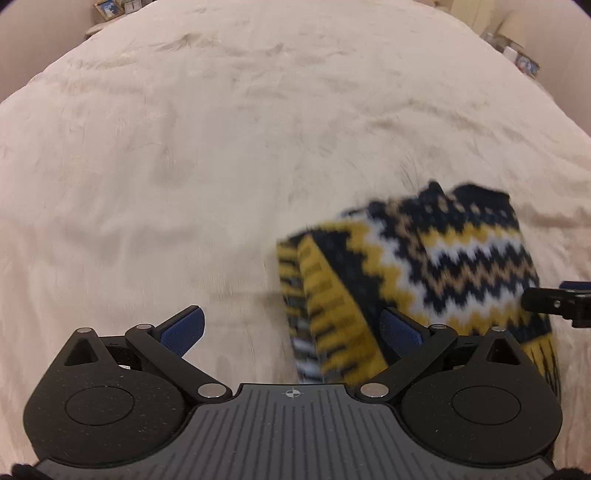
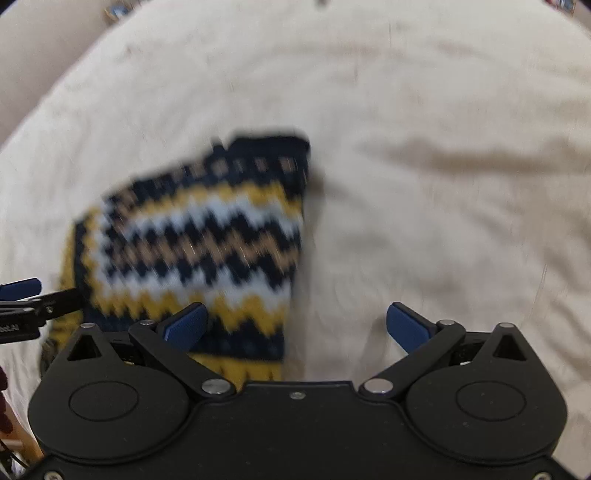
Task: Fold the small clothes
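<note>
Knitted garment (image 1: 424, 273), thick and woolly, lies on the cream bedspread (image 1: 184, 166); in the left wrist view it sits at about four o'clock, in the right wrist view (image 2: 199, 236) at about nine o'clock from centre. Its pattern is zigzag bands of navy, mustard yellow, white and tan, with a plain dark edge at the far end and a yellow ribbed hem nearest the cameras. It looks folded into a compact, roughly rectangular block, one side turned up to show vertical yellow and dark stripes; motion blur smears the finer stitches.

Left gripper (image 1: 291, 328) has its jaws spread wide, the blue textured pads (image 1: 183, 328) holding nothing; its right pad overlaps the garment's near edge in the picture, though whether it touches I cannot tell. Right gripper (image 2: 295, 325) is likewise wide apart and empty, its left pad over the garment's hem, its right pad over bare bedspread.

Each gripper shows in the other's view as a black finger with a blue tip, at three o'clock and at nine o'clock

The bedspread is soft, napped and lightly creased. Framed pictures (image 1: 109, 8) stand beyond the bed at eleven o'clock, and more small items (image 1: 526, 64) at one o'clock
</note>
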The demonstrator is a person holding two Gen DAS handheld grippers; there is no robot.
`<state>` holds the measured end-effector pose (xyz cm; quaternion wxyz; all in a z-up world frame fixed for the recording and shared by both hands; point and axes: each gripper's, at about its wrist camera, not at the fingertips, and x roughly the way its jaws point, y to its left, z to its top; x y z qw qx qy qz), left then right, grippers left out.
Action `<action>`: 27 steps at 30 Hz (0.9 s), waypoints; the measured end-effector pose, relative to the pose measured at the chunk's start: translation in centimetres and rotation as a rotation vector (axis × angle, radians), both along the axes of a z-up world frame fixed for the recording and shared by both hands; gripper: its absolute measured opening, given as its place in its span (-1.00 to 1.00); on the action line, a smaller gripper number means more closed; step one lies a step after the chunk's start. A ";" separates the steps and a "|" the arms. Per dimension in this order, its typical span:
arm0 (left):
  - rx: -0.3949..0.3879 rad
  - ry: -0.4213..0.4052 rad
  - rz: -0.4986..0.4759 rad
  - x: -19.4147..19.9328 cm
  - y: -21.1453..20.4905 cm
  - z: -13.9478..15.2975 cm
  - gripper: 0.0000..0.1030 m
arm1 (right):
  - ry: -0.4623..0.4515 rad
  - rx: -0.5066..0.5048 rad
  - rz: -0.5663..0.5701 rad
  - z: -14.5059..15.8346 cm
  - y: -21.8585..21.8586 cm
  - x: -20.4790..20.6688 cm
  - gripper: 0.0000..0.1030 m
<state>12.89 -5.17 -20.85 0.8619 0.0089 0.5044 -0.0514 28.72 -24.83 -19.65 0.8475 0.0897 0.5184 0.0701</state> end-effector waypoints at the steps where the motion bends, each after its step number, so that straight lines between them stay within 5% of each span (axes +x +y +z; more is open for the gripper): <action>1: -0.002 0.010 0.012 0.7 0.1 -0.3 1.00 | -0.009 -0.008 -0.009 0.2 0.1 0.3 0.99; 9: 0.009 0.078 0.069 4.2 2.2 -2.6 1.00 | 0.045 -0.052 -0.010 -1.4 1.0 4.6 0.99; 15: -0.022 0.041 0.102 3.8 3.2 -1.1 1.00 | 0.005 -0.052 0.005 -0.8 1.6 5.4 0.99; 27: 0.018 -0.274 0.074 -1.4 2.6 9.7 0.99 | -0.441 -0.082 0.009 8.6 2.6 -2.1 0.99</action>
